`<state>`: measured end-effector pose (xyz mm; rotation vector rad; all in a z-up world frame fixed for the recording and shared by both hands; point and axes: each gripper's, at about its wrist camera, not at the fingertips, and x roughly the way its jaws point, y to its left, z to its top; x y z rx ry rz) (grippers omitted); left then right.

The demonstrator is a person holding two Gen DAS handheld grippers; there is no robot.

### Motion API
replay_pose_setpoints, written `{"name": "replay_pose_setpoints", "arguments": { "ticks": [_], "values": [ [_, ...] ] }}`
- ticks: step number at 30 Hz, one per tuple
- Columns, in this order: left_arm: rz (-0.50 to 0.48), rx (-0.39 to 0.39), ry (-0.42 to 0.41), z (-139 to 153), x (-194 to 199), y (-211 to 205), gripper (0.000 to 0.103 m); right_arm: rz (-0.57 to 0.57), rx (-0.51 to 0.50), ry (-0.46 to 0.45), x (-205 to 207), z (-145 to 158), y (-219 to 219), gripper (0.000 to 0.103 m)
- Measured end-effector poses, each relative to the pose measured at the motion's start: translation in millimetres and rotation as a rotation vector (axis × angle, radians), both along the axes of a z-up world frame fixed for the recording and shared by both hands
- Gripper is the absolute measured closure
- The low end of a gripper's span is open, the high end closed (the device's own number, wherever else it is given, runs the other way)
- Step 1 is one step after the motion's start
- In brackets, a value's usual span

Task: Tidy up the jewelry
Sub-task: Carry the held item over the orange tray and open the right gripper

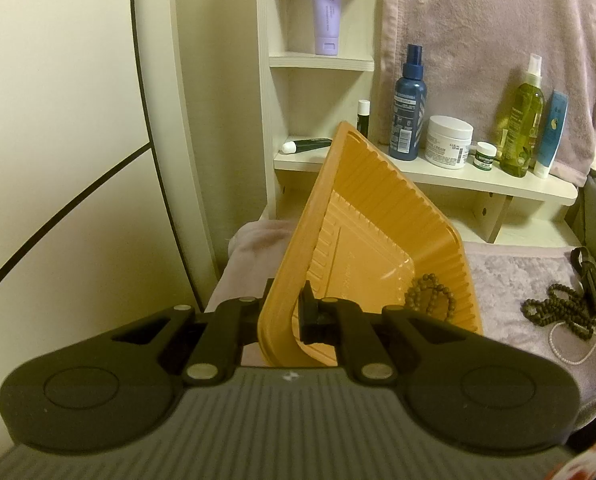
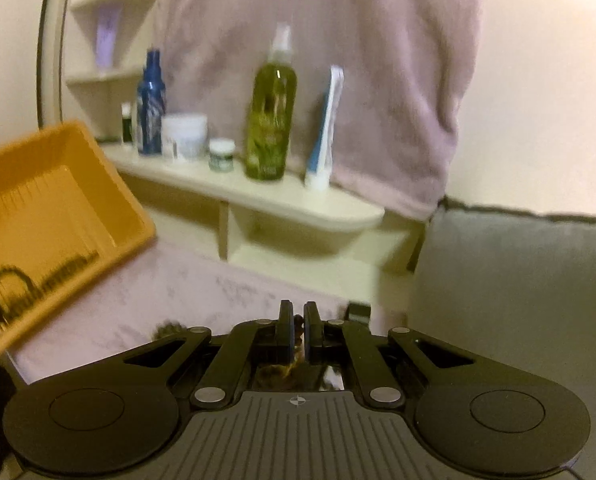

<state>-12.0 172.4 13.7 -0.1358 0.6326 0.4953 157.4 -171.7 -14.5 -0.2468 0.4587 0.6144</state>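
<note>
Clamped on the near rim of the orange tray [image 1: 377, 232], the left gripper [image 1: 288, 316] is angled downward, the tray tilted; a bead bracelet [image 1: 431, 294] lies inside. Right of the tray, the right gripper [image 2: 297, 330] is shut on dark beads [image 2: 296, 322]. Light, limp strands are judged best pinched mid-loop.

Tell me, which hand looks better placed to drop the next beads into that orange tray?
The right. Its gripper is shut on a brown bead string beside the orange tray. The left gripper is clamped on the tray's rim, holding it tilted, so it is busy.
</note>
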Motion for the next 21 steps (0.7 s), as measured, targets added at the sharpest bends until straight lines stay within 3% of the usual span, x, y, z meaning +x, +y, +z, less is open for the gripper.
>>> {"name": "replay_pose_setpoints", "arguments": {
  "ticks": [11,21],
  "values": [
    [-0.002,-0.004,-0.003,0.5,-0.1,1.2,0.095,0.134,0.103,0.014,-12.8,35.0,34.6,0.099],
    [-0.005,-0.011,-0.009,0.5,0.2,2.3,0.095,0.363,0.158,0.092,-45.1,33.8,116.6,0.099]
  ]
}}
